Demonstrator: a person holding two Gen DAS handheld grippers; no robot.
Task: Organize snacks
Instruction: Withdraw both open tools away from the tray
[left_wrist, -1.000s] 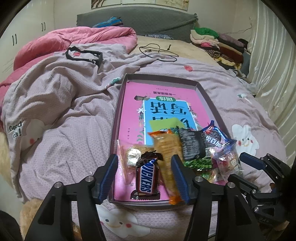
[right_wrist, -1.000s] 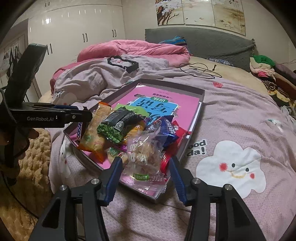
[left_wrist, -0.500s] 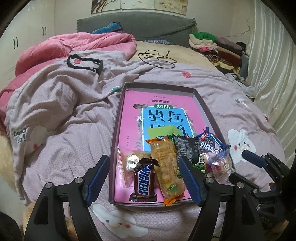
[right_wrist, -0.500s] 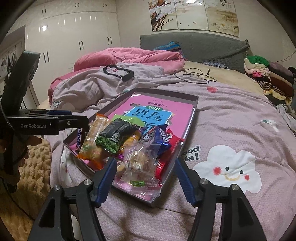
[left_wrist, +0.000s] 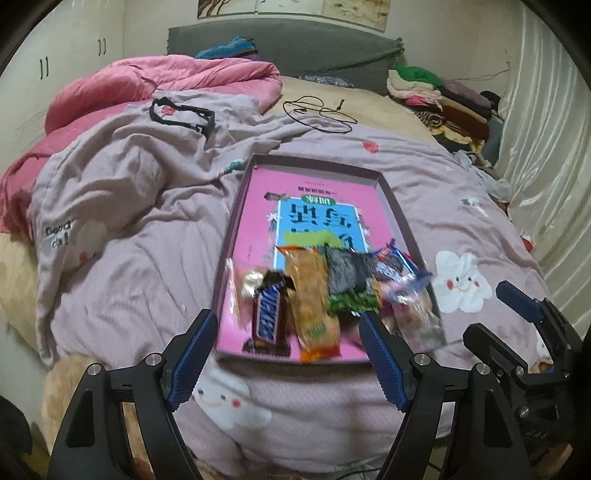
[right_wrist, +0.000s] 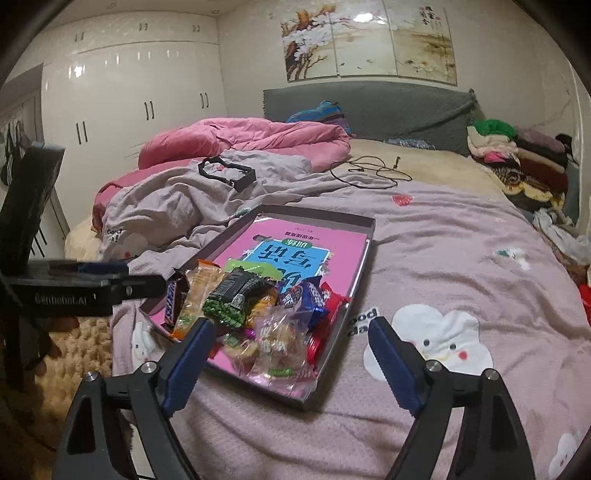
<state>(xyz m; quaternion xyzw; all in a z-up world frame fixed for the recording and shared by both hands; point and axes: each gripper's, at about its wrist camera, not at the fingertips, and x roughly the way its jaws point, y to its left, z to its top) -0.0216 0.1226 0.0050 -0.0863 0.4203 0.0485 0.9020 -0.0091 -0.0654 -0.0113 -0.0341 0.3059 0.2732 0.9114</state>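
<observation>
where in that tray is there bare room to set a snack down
The far half of the tray, past the snack pile up to the far wall, holds only the flat pink book. The near end is crowded, wrappers overlapping from the Snickers bar rightward.

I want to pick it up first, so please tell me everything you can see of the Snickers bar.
The Snickers bar is a brown wrapped bar with a blue-and-white logo; the wrapper looks like glossy plastic film, crimped at both ends and seemingly unopened. It lies flat in the tray, near its front left corner, lengthwise toward the front rim. An orange snack pack lies against its right side, and a gold-wrapped sweet sits by its far left end. In the right wrist view a hand-held gripper partly hides it. Neither gripper touches it.
</observation>
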